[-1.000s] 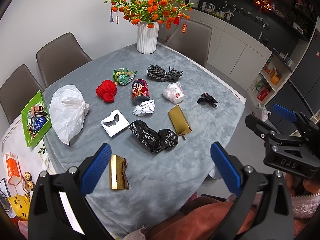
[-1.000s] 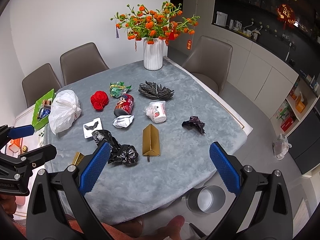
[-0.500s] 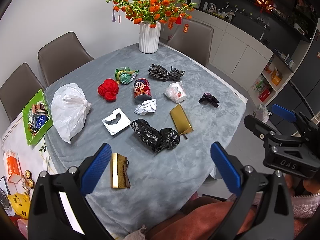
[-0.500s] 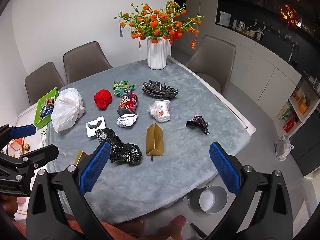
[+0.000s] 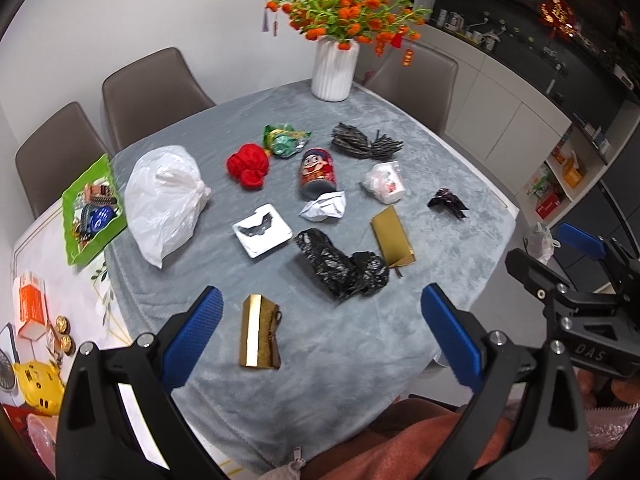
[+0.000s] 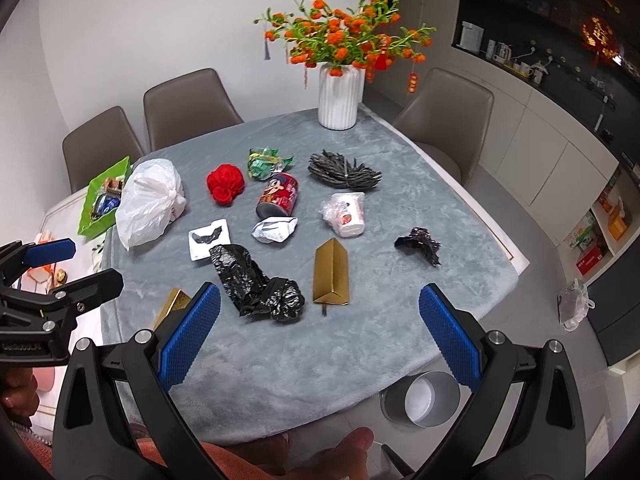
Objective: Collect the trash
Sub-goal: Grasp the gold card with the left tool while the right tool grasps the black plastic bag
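While tongs (image 5: 320, 328) gape, trash (image 5: 340, 268) beyond

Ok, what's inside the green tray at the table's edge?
The green tray holds a jumble of small items, including a round blue one. From the right wrist view the white bag covers part of it, so the rest can't be told.

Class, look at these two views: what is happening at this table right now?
A person holds a two-finger gripper in each hand above a table scattered with litter. The left gripper and the right gripper are both open and hold nothing. On the grey cloth lie a crumpled black bag, two gold boxes, a red can on its side, a white plastic bag and smaller wrappers. A round bin stands on the floor by the table. No collecting has started yet.
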